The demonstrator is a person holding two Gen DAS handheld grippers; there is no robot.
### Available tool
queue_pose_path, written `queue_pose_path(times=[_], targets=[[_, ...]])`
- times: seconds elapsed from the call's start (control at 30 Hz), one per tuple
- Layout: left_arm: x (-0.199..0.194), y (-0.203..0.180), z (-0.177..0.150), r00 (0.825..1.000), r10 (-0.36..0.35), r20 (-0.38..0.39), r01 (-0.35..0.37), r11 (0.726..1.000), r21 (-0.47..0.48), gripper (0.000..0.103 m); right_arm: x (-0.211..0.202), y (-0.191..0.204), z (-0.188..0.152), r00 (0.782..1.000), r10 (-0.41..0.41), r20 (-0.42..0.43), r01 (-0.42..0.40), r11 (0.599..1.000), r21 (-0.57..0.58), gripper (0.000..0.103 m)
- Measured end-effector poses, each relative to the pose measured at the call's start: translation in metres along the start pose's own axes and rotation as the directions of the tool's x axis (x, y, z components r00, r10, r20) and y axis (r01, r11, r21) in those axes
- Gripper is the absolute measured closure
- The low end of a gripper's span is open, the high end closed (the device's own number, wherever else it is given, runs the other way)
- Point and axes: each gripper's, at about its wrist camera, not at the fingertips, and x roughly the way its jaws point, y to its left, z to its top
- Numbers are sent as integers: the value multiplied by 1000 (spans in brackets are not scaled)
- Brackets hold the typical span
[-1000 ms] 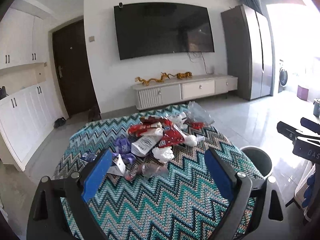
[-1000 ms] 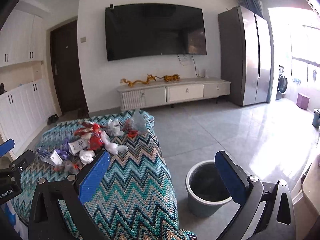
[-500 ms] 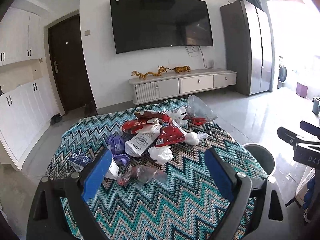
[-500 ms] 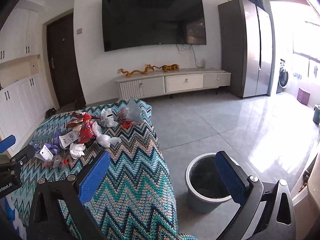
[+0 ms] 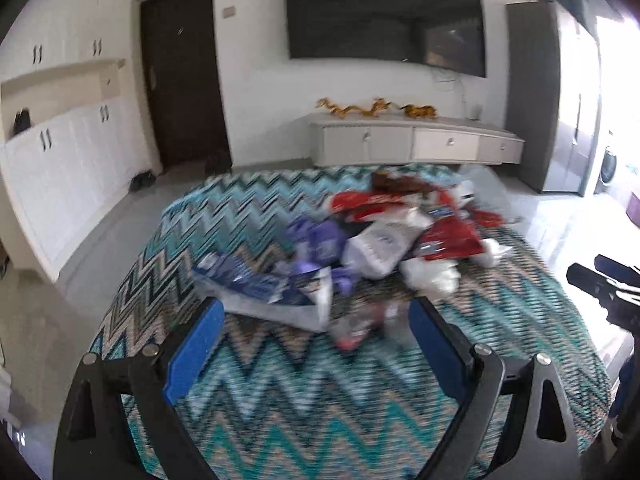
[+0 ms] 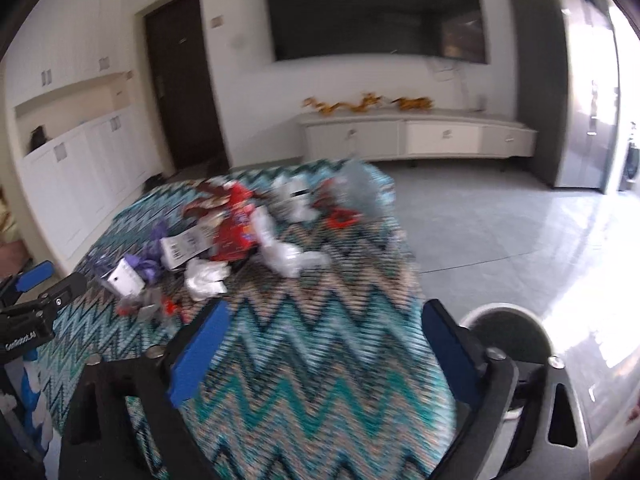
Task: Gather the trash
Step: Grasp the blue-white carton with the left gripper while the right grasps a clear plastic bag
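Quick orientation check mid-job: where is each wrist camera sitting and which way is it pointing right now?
Left wrist view: on the left gripper, looking along its open blue fingers over the zigzag tablecloth at the trash pile; the right gripper pokes in at the right edge.
Right wrist view: on the right gripper, open, above the table's right corner, facing the pile; bin below right, left gripper at the left edge.
Shared: pile, tablecloth, TV wall.

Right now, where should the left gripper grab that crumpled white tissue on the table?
Probably pinch the crumpled white tissue across its puffy middle, coming from above with the left gripper open. It sits at the pile's near edge, with bare cloth in front.
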Motion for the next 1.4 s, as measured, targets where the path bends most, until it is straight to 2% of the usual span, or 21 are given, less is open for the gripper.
queue_pose_path(times=[0.17, 0.23, 0.43, 0.57, 0.73, 0.83, 0.87, 0.9, 0.97, 1.07, 1.1, 1.13, 1.27, 1.4], targets=[[27, 50, -3, 995, 27, -91, -36, 995, -97, 9, 49, 19, 19, 996, 61, -66, -67, 993, -95, 24], [37, 65, -1, 992, 13, -125, -32, 989, -147, 9, 69, 26, 22, 993, 64, -101, -78, 988, -134, 25], [67, 82, 9, 985, -22, -170, -19, 972, -235, 9, 119, 34, 26, 981, 54, -185, -95, 971, -219, 25], [92, 88, 9, 969, -102, -225, 19, 940, -342, 9, 136, 34, 31, 978, 60, -200, -107, 967, -231, 26], [115, 91, 11, 956, -114, -272, -11, 908, -420, 9, 146, 29, 39, 973, 88, -215, -134, 968, -213, 31], [128, 97, 12, 948, -126, -293, -27, 884, -468, 12, 155, 23, 42, 968, 96, -231, -142, 971, -192, 41], [130, 100, 12, 947, -133, -292, -26, 876, -481, 19, 159, 18, 44, 967, 98, -236, -143, 973, -182, 47], [130, 101, 12, 948, -137, -287, -22, 871, -490, 21, 158, 16, 44, 966, 98, -239, -142, 975, -173, 55], [127, 105, 12, 952, -141, -272, -16, 864, -503, 37, 158, 11, 45, 965, 98, -242, -140, 977, -160, 63], [116, 106, 13, 954, -169, -247, 20, 859, -511, 62, 149, 3, 44, 964, 114, -240, -150, 979, -140, 69], [112, 105, 14, 955, -172, -242, 26, 861, -508, 65, 146, 1, 43, 964, 117, -240, -153, 979, -136, 69], [110, 105, 13, 955, -182, -236, 38, 860, -509, 74, 141, 1, 40, 963, 121, -240, -155, 979, -132, 69], [93, 105, 7, 957, -190, -219, 56, 861, -505, 85, 113, 0, 28, 963, 135, -234, -165, 980, -113, 70], [70, 107, 4, 962, -181, -203, 61, 870, -489, 90, 83, -1, 9, 961, 160, -224, -183, 979, -85, 70]])
